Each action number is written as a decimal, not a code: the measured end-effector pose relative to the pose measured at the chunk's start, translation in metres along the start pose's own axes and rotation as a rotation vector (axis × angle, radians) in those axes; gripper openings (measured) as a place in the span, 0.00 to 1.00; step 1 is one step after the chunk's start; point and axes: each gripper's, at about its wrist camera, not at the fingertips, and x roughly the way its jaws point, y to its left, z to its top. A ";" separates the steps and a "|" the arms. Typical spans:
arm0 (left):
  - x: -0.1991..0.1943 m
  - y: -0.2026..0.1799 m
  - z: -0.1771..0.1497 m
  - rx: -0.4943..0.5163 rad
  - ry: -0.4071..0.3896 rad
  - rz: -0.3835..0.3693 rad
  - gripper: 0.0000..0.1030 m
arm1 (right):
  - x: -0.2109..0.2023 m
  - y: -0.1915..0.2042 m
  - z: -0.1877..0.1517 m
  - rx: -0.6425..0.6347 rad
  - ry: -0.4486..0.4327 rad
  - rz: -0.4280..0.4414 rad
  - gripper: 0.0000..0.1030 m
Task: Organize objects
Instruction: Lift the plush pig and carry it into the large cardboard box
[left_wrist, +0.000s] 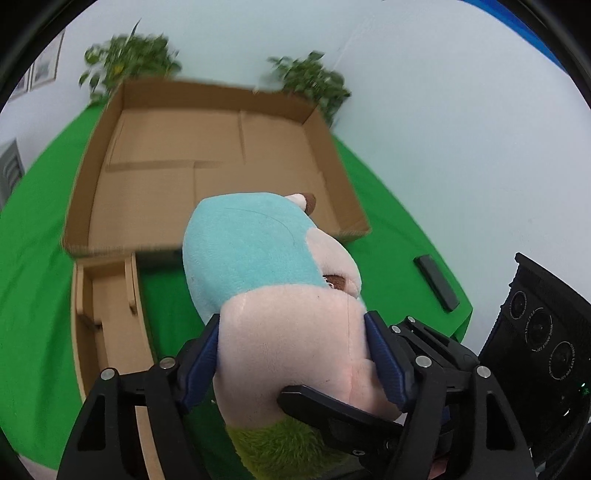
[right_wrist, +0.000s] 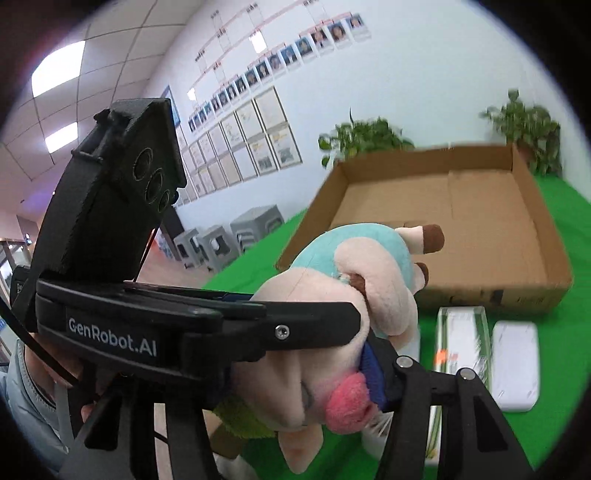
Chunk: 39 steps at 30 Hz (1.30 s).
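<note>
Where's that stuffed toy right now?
The plush toy is held up over the green cloth, gripped by both grippers, left and right, just in front of the near wall of the open cardboard box.

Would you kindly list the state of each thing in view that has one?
plush toy: lifted off the cloth, gripped from both sides.
left gripper: jaws shut on the plush toy.
right gripper: jaws shut on the plush toy.
large cardboard box: open-topped, nothing visible inside.
small cardboard tray: open, nothing visible inside.
white case: lying flat on the cloth.
black bar: lying flat near the cloth's edge.
</note>
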 end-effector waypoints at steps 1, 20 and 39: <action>-0.009 -0.006 0.008 0.025 -0.030 -0.001 0.67 | -0.004 0.003 0.011 -0.024 -0.032 -0.010 0.55; -0.110 0.043 0.169 0.240 -0.417 0.035 0.64 | 0.066 0.037 0.166 -0.238 -0.248 0.007 0.55; 0.082 0.215 0.074 0.013 -0.004 0.117 0.61 | 0.210 -0.036 0.055 0.042 0.178 0.097 0.57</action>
